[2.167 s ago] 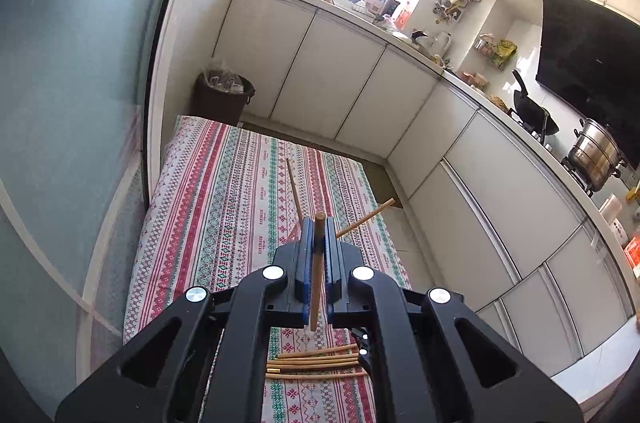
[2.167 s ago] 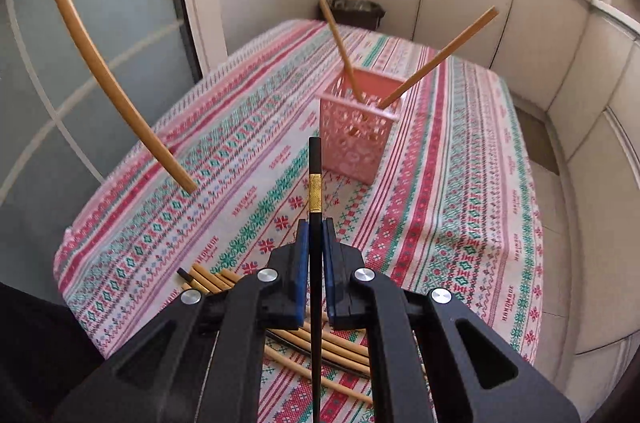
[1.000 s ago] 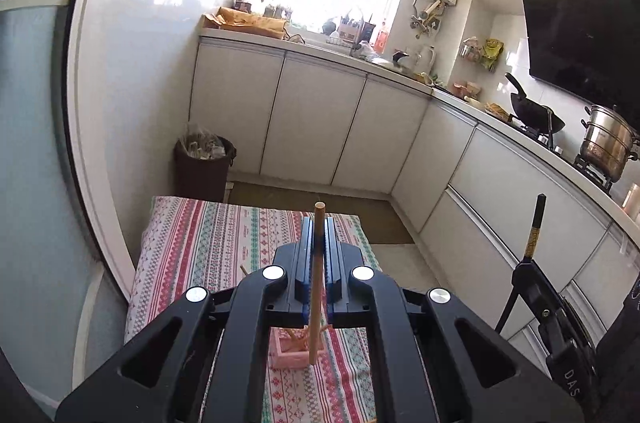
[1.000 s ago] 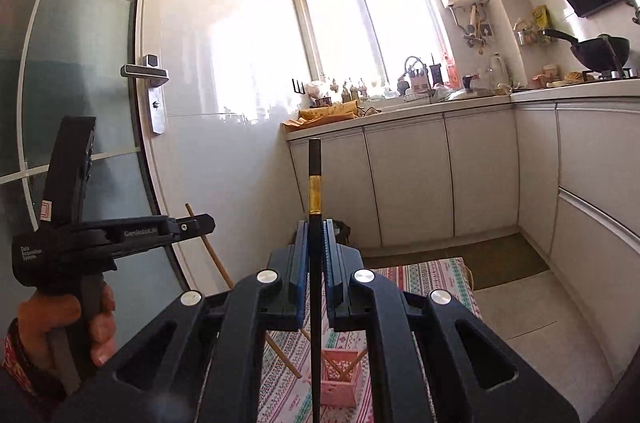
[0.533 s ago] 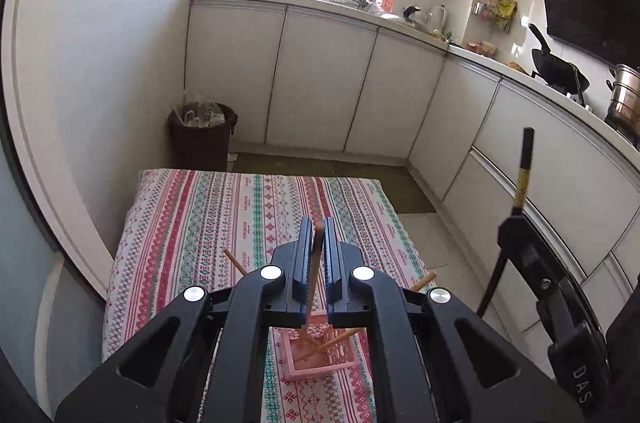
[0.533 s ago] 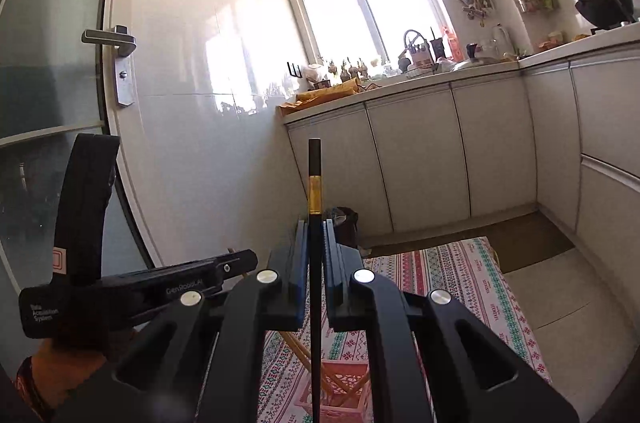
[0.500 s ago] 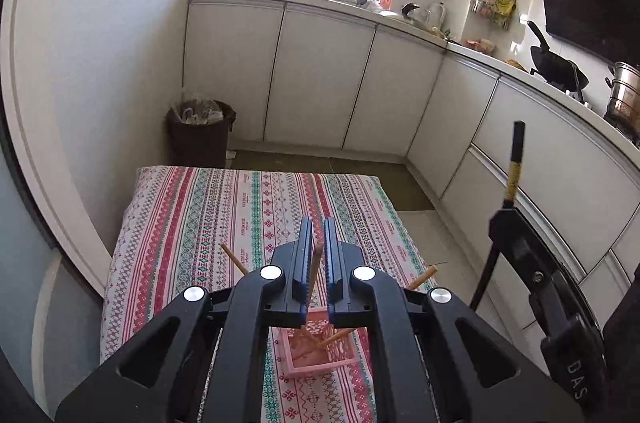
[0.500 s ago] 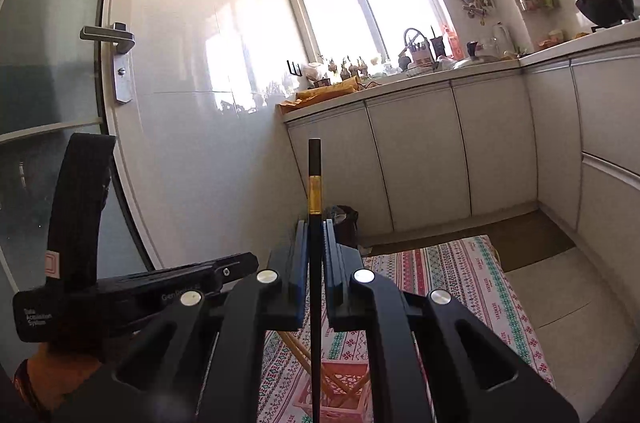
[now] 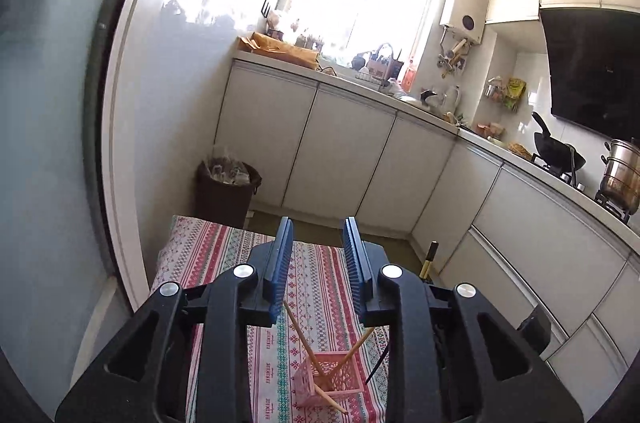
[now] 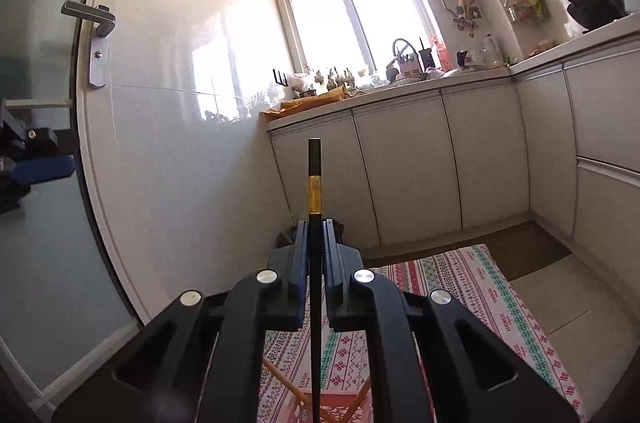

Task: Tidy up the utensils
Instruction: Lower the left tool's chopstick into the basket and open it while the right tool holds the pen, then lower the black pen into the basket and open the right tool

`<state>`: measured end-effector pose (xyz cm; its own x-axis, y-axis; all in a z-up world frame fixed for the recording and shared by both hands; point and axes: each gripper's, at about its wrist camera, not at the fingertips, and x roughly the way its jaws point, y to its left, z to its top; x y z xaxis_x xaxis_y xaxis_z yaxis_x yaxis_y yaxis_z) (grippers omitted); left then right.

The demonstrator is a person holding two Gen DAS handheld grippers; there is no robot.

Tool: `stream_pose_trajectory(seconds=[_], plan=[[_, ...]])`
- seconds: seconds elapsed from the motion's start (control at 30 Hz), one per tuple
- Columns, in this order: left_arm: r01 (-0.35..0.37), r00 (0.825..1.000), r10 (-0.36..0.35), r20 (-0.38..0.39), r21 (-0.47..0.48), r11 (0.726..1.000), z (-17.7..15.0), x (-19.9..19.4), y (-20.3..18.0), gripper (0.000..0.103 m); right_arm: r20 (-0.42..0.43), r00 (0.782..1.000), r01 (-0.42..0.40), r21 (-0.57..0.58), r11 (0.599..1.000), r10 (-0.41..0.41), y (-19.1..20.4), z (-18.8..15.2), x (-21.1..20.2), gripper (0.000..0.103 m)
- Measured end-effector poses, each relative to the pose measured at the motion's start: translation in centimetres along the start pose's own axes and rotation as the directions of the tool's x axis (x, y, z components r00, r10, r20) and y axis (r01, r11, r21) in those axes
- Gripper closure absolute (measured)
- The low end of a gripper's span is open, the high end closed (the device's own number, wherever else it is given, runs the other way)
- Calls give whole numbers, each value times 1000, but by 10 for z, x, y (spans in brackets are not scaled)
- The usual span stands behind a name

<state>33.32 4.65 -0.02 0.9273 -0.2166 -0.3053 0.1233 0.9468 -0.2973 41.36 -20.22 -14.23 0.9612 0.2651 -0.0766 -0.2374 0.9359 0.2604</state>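
My left gripper (image 9: 317, 227) hangs above the pink basket (image 9: 334, 377); its jaws are opening and nothing is between them. Wooden chopsticks (image 9: 301, 337) lean in the basket, which stands on the striped tablecloth (image 9: 224, 255). My right gripper (image 10: 315, 227) is shut on a black chopstick (image 10: 314, 179) with a gold band, held upright over the pink basket (image 10: 340, 407). The top of that black chopstick (image 9: 430, 257) shows behind the left gripper's right finger. A blue pad of the left gripper (image 10: 40, 169) shows at the far left of the right wrist view.
White cabinets (image 9: 352, 159) run along the back and right under a cluttered counter. A dark bin (image 9: 228, 185) stands past the table's far end. A glass door with a handle (image 10: 94, 35) is on the left; a wok (image 9: 558, 153) and pot (image 9: 622, 175) sit far right.
The left gripper's jaws have parted and the wooden chopstick has left them; it now lies in the basket. The right gripper has come down with the black chopstick, still shut.
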Motion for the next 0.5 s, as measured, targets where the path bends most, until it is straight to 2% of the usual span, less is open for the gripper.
stream_pose_trajectory(seconds=[0.13, 0.17, 0.2, 0.27, 0.37, 0.47, 0.5], plan=[[-2, 1000, 2, -9, -7, 1000, 2, 4, 6, 78, 28, 999, 20, -27, 999, -19, 8, -19, 5, 96], [0, 1000, 0, -14, -9, 1000, 2, 4, 7, 78, 44, 999, 29, -37, 999, -27, 10, -23, 5, 91], [-1, 1000, 1, -15, -12, 1000, 2, 4, 8, 78, 49, 998, 35, -42, 998, -33, 12, -26, 5, 71], [-6, 1000, 6, -12, -11, 1000, 3, 2, 9, 78, 51, 998, 42, -44, 998, -39, 15, -29, 4, 57], [0, 1000, 0, -6, -17, 1000, 6, -2, 10, 78, 65, 996, 64, -53, 997, -60, 17, -20, -7, 57], [32, 999, -32, 10, -26, 999, 12, -15, 6, 78, 114, 990, 94, -62, 994, -87, 20, 9, -35, 57], [49, 999, -49, 18, -27, 998, 14, -21, 2, 77, 137, 986, 110, -69, 992, -99, 21, 21, -51, 53]])
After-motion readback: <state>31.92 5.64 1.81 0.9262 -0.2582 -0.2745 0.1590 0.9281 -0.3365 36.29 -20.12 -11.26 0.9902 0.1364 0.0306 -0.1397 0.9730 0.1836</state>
